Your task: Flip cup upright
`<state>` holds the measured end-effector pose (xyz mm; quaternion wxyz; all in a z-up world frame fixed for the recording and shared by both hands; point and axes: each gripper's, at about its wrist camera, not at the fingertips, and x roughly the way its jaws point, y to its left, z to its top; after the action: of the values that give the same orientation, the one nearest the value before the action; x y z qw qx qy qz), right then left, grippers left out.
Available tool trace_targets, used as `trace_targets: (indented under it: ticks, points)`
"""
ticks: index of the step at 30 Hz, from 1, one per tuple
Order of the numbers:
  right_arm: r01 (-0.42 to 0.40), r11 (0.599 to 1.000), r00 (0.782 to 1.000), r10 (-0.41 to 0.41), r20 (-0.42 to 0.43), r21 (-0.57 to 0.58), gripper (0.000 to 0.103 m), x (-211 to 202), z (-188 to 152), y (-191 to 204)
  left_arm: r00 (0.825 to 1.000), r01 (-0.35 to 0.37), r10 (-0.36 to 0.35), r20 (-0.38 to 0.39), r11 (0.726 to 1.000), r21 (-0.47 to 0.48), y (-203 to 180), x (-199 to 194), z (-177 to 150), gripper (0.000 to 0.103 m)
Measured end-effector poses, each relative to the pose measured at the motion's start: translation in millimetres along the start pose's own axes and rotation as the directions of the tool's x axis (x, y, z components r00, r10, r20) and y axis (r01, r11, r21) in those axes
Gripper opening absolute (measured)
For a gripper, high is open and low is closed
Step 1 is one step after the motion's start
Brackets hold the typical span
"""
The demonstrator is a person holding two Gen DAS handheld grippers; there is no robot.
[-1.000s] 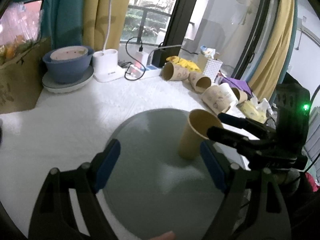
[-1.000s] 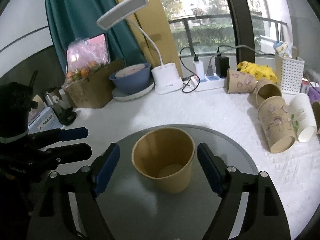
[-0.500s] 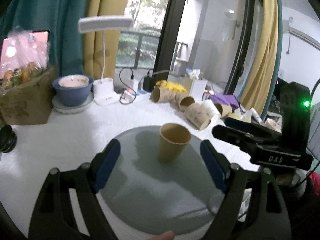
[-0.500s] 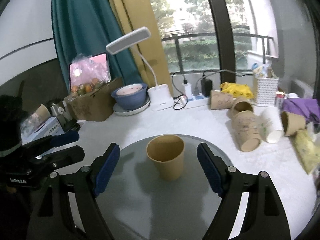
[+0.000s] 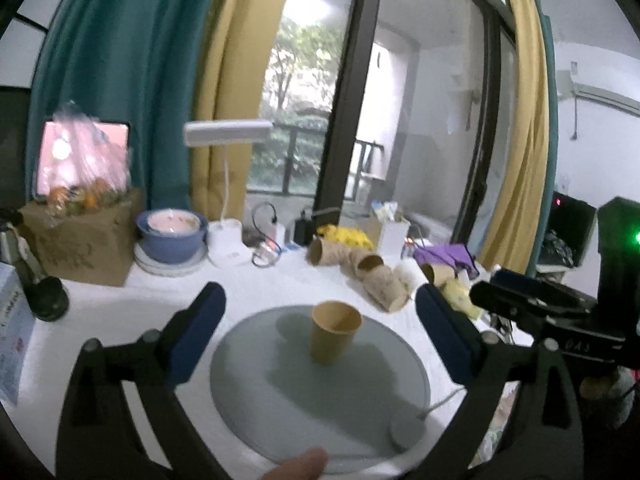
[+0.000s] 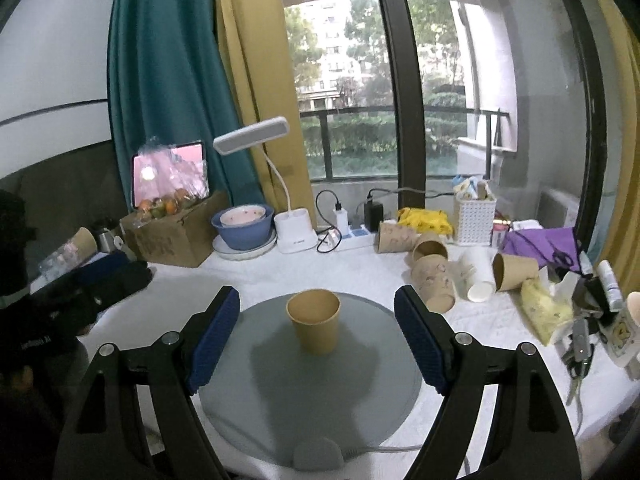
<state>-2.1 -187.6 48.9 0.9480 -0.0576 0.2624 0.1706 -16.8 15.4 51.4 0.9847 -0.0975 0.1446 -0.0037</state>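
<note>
A plain tan paper cup [image 5: 334,331] stands upright, mouth up, on a round grey mat [image 5: 320,384]; it also shows in the right wrist view [image 6: 314,326] on the same mat [image 6: 308,384]. My left gripper [image 5: 320,338] is open and empty, held back from the cup. My right gripper [image 6: 316,338] is open and empty, also back from the cup. The right gripper shows at the right edge of the left wrist view [image 5: 536,300]; the left gripper shows at the left edge of the right wrist view [image 6: 96,280].
Several paper cups [image 6: 434,280] lie on their sides at the back right. A blue bowl on a plate [image 6: 243,227], a white desk lamp [image 6: 294,232], a power strip [image 6: 352,236], a cardboard box of fruit [image 6: 172,232] and a white holder [image 6: 475,220] line the window side. Clutter [image 6: 576,308] fills the right edge.
Both grippers have pulled back and risen away from the cup, which stays upright on the mat. The cup now looks smaller and farther in both views.
</note>
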Motion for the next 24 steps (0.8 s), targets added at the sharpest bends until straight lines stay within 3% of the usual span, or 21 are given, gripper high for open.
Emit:
trace_targets:
  ticks: [7,17,24]
  points:
    - [0.041,0.999,0.998,-0.042,0.045,0.024,0.082,-19.8,7.0,-4.1,0.989,-0.130,0.126,0.075,0.990,0.048,-12.5,-20.6,13.1,0.098]
    - [0.047,0.999,0.996,-0.048,0.076,0.008,0.082,-30.9,12.8,-1.2,0.980,-0.172,0.160,0.121,0.981,0.090,-20.6,-28.2,16.2,0.098]
    - [0.050,0.999,0.995,-0.051,0.086,0.010,0.082,-34.7,12.7,-1.8,0.982,-0.156,0.144,0.122,0.983,0.098,-22.0,-30.0,16.9,0.098]
